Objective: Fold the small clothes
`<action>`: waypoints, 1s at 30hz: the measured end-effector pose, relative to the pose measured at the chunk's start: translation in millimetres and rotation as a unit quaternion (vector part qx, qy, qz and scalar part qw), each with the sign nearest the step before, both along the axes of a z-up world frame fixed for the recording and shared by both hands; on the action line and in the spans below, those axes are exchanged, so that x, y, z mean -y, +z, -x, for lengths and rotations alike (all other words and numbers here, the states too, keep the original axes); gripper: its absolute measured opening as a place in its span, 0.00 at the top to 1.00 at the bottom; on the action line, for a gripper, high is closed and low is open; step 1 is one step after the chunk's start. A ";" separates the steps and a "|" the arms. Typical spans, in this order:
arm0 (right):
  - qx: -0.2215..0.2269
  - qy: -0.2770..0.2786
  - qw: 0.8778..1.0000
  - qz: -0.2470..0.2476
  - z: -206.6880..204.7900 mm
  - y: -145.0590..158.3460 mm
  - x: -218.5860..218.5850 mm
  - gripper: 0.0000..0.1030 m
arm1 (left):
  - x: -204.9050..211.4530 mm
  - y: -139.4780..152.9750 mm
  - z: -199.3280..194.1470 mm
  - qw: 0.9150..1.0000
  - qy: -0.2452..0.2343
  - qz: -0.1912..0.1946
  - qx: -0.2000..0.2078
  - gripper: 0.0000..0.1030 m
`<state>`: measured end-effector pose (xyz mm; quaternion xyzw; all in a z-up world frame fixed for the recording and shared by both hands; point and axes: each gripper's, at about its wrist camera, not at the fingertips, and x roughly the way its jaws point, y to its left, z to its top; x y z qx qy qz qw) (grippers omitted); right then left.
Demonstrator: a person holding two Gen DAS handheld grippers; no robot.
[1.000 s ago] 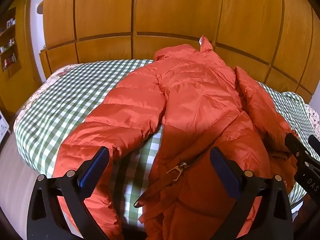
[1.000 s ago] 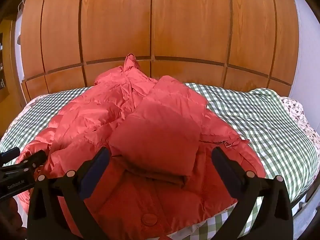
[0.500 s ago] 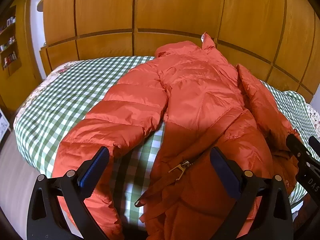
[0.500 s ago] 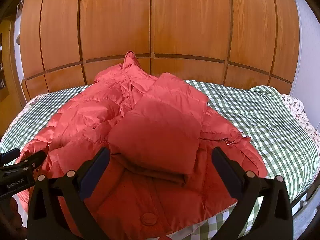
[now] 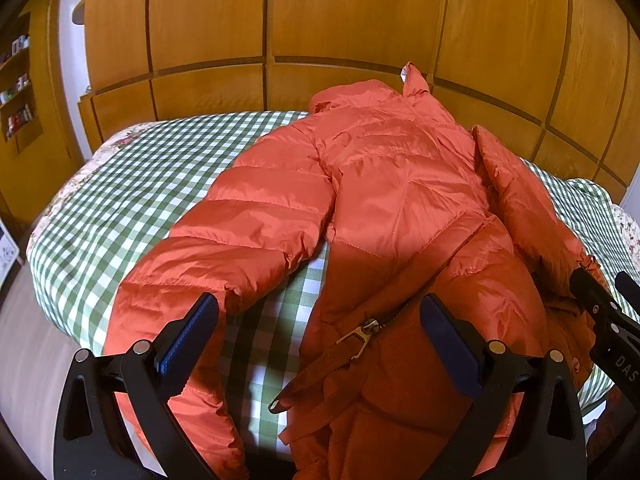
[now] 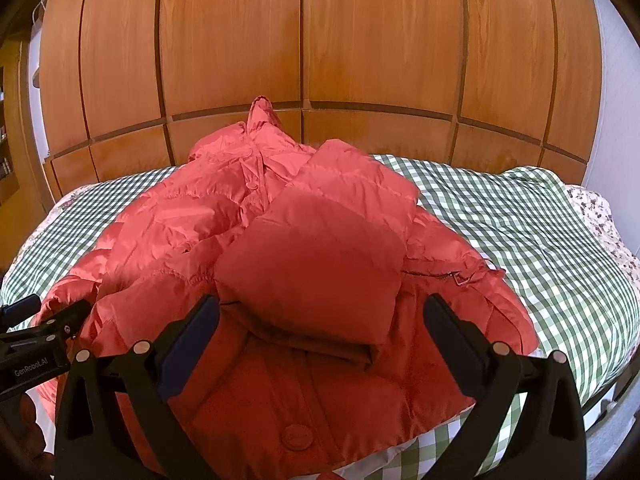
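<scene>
An orange puffer jacket (image 5: pixel 392 192) lies front-up on the green checked bed (image 5: pixel 120 200), hood toward the wooden wall. Its left sleeve (image 5: pixel 240 232) stretches out toward the bed's near edge. Its right sleeve (image 6: pixel 320 264) lies folded over the body in the right wrist view. A brass zipper pull (image 5: pixel 360 334) sits near the hem. My left gripper (image 5: pixel 316 340) is open and empty above the hem, between sleeve and body. My right gripper (image 6: pixel 320 340) is open and empty above the folded sleeve's cuff. Each gripper shows at the edge of the other's view.
Wooden wardrobe panels (image 6: pixel 312 40) run behind the bed. Shelves (image 5: pixel 16 88) with small items stand at far left. The checked cover (image 6: pixel 520 232) lies bare on the right of the jacket. The bed's near edge drops to the floor (image 5: pixel 24 352).
Both grippers have risen and drawn back slightly, so the jacket sits a little lower in each view. The jacket has not moved. Both grippers stay open.
</scene>
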<state>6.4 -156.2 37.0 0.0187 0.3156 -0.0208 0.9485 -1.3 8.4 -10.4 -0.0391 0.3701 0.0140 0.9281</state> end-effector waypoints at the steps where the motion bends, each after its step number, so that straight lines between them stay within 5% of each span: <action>1: 0.001 0.000 1.000 0.000 0.3 -0.3 0.1 0.02 | 0.8 0.2 -0.6 1.000 0.000 0.000 0.000 0.03; 30: -0.007 0.006 1.000 0.001 -1.5 -4.2 -1.2 0.02 | 6.3 -2.4 -3.9 1.000 -0.006 -0.002 -0.007 0.03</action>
